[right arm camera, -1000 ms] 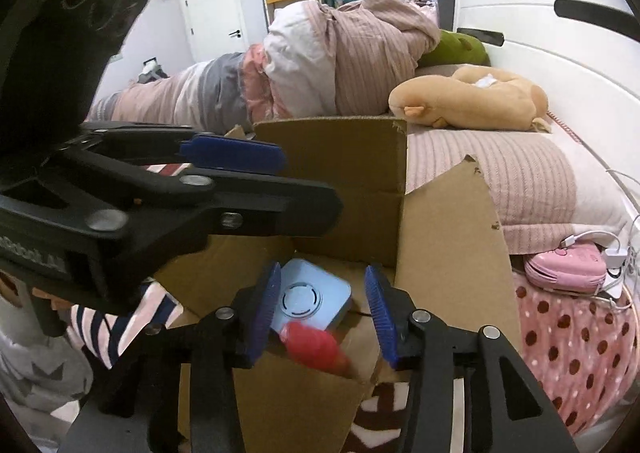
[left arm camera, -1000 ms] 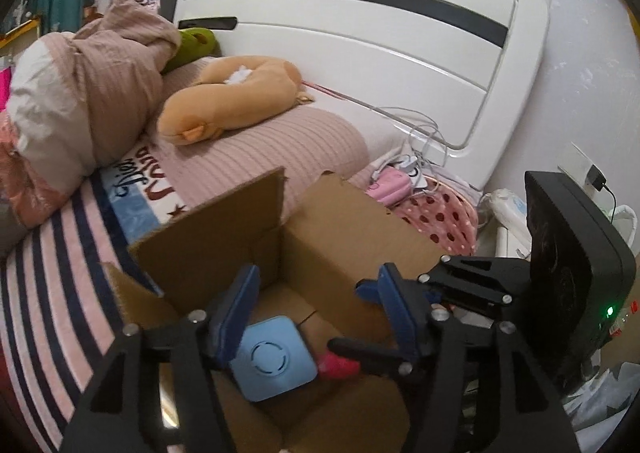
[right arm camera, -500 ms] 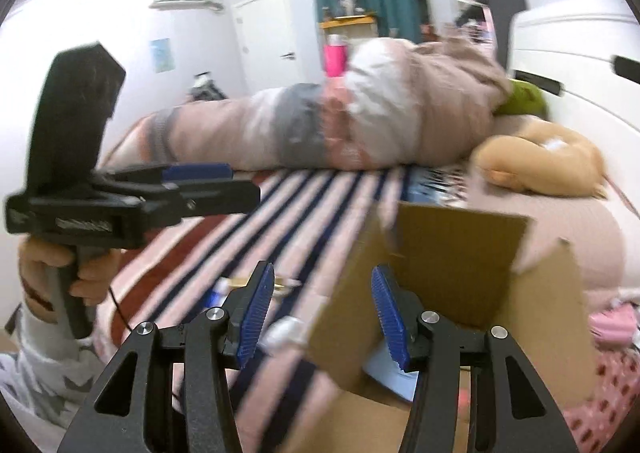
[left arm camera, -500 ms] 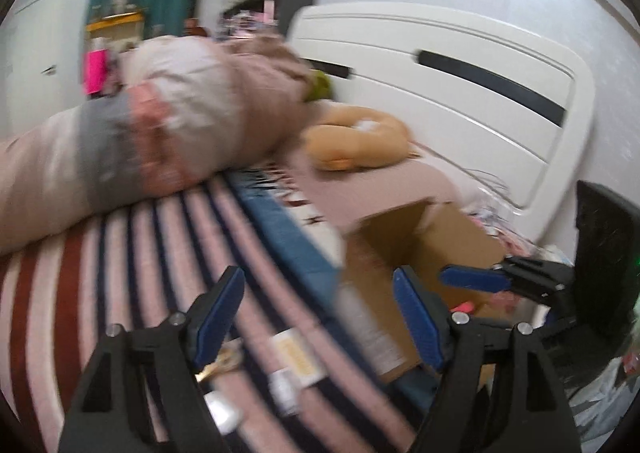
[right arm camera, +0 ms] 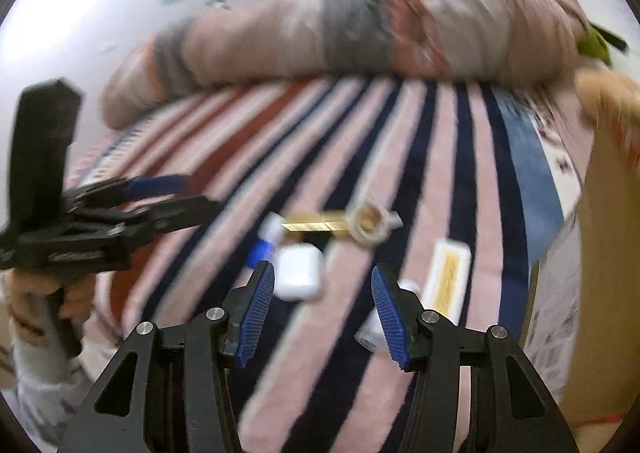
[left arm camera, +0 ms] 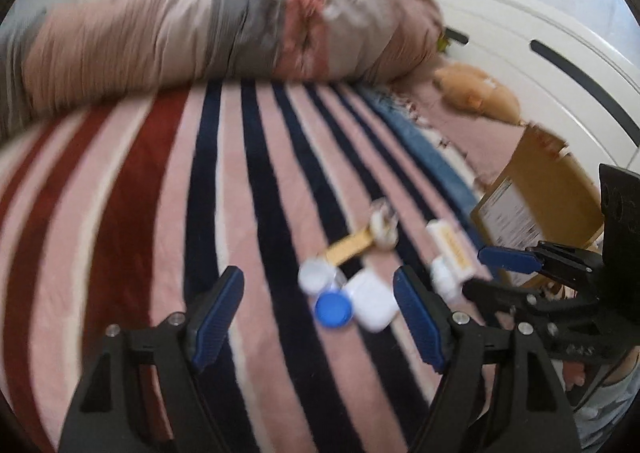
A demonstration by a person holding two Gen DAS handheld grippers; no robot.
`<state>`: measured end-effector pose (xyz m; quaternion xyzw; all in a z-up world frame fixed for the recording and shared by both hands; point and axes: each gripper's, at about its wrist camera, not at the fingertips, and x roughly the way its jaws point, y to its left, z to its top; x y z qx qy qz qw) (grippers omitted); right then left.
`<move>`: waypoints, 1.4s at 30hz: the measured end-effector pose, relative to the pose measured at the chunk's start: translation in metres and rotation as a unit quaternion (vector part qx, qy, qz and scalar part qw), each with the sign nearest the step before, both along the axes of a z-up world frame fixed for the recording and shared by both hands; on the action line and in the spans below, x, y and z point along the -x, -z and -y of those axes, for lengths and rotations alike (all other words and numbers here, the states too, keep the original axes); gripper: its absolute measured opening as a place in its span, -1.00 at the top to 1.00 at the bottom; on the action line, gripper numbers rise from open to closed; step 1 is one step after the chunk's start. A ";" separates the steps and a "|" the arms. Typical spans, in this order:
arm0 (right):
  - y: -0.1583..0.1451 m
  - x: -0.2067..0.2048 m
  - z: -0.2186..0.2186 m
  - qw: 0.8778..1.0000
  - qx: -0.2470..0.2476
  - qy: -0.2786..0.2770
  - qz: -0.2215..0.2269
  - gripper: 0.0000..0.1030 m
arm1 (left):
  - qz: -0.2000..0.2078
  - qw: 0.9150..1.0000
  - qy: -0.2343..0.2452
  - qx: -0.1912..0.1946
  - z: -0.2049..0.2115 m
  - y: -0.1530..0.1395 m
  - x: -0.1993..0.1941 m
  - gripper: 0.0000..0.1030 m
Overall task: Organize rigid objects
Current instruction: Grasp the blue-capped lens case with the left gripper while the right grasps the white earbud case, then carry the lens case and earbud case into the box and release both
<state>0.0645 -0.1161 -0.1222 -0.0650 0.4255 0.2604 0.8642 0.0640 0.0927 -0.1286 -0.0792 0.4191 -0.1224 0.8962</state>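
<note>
Striped bed (left arm camera: pixel 248 189), cardboard box (left arm camera: pixel 548 189) at its right edge, left gripper (left arm camera: pixel 320 317) and right gripper (right arm camera: pixel 322 311) above bed, fingers wide apart, empty, white case (left arm camera: pixel 374 299), yellow-labelled tube (right arm camera: pixel 448 277), gold bar (right arm camera: pixel 314 227), blue cap (left arm camera: pixel 333 310) clustered beside box.

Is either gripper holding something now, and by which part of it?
Nothing is held. The left gripper and the right gripper are both open and empty above the small items on the bed.
</note>
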 end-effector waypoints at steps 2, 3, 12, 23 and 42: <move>0.019 -0.007 0.004 1.000 0.002 0.020 -0.020 0.09 | -0.024 1.000 0.000 0.012 0.001 0.023 -0.008 -0.43; 0.026 -0.009 0.007 0.999 -0.001 0.023 -0.032 0.09 | -0.030 0.999 0.001 0.017 0.002 0.030 -0.007 -0.38; 0.037 -0.019 -0.015 0.999 0.006 -0.031 -0.030 0.09 | -0.055 0.996 0.008 0.068 0.011 0.060 -0.028 0.27; 0.060 -0.027 -0.047 0.994 0.036 -0.093 -0.044 0.09 | -0.062 0.998 0.017 0.017 -0.003 0.051 -0.016 0.46; 0.017 0.001 -0.052 0.992 0.033 -0.113 0.042 0.22 | -0.016 1.000 -0.024 0.013 -0.007 0.027 0.002 0.44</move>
